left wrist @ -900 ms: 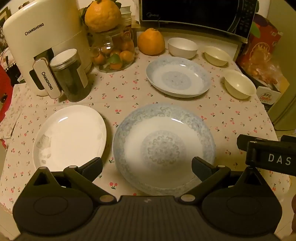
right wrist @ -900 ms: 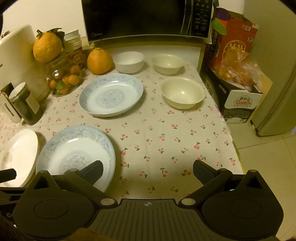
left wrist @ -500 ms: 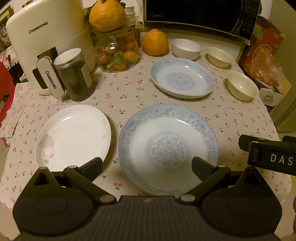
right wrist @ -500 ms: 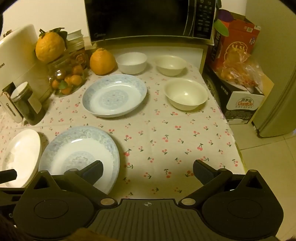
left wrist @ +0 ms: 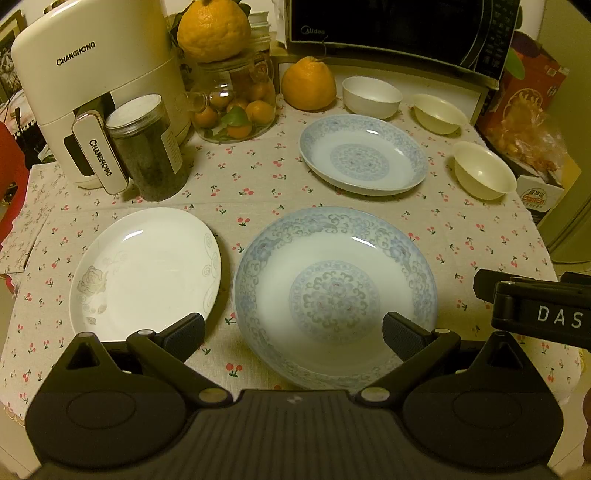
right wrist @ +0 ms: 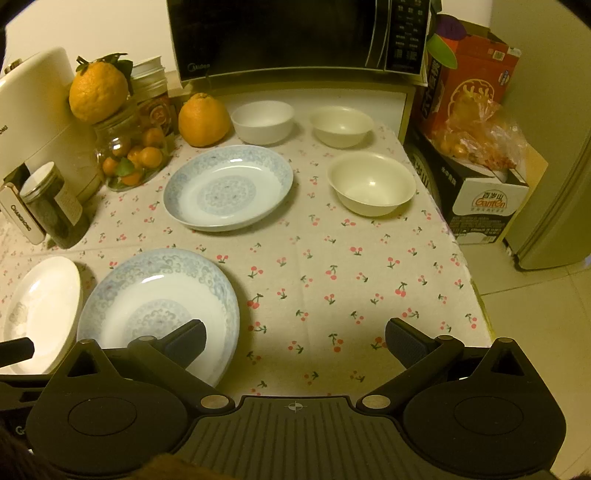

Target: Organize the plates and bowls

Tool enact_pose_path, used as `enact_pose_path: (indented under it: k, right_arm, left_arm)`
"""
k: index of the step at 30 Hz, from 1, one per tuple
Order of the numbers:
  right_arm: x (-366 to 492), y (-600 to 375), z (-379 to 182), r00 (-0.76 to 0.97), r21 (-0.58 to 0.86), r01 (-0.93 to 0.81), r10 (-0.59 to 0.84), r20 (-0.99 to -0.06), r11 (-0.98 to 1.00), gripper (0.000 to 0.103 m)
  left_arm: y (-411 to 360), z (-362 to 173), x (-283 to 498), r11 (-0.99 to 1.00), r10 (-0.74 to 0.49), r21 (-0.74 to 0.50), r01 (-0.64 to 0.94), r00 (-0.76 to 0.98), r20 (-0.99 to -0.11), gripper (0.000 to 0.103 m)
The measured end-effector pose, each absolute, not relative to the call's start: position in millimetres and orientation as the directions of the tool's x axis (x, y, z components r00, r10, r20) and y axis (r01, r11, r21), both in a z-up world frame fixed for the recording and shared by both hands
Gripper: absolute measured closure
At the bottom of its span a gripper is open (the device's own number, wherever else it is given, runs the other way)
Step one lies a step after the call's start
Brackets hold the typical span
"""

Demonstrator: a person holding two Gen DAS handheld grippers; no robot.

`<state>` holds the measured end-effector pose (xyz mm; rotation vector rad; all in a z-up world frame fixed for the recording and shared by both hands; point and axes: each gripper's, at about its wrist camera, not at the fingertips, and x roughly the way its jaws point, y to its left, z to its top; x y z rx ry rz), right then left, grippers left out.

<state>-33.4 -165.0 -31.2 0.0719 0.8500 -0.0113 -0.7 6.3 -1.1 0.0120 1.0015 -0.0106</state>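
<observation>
Currently both grippers hang above the near edge of the table [right wrist: 369, 258], each spread wide and holding nothing. My left gripper [left wrist: 293, 334] sits over the near rim of the large blue-patterned plate [left wrist: 334, 295]; my right gripper [right wrist: 295, 339] is over bare cloth, its left finger in front of that same plate's right rim.

Layout, left wrist view:
- White plate [left wrist: 147, 273] at 9 o'clock of the large blue plate, rims just beside each other.
- Smaller blue plate [left wrist: 364, 155] at 12 o'clock, apart from it.
- Cream bowl [left wrist: 484, 171] at 2 o'clock, near the table's right edge.
- Second cream bowl [left wrist: 437, 112] and white bowl [left wrist: 371, 96] further back, by the microwave [left wrist: 399, 33].

Risks, as I judge them:
1. Plates lie flat on soft cloth. A finger has to get under a rim; pressing down instead could drag the cloth and shift everything on it.
2. Glazed rims are slick. A one-sided pinch on a wide plate may let it tip and slide out, chipping on the plate below.
3. The cream bowl at 2 o'clock stands close to the edge; a sideways nudge could send it to the floor.
4. The dark jar [left wrist: 147, 147] and glass fruit jar [left wrist: 236, 107] stand at 10 to 11 o'clock; a wide swing with the white plate could strike them.
5. Both grippers are close together; converging on one plate risks a collision.
</observation>
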Motion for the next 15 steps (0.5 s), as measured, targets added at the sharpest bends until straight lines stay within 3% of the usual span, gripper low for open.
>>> enact_pose_path:
  k: [15]
  right_arm:
    - [-33.6,-164.1,-32.2,0.66,0.06,0.037,0.02,-0.751,0.998,0.0]
  left_arm:
    - [5.0,-1.9,-1.5,1.0,-0.013,-0.005,0.017,0.536,-0.844,0.0]
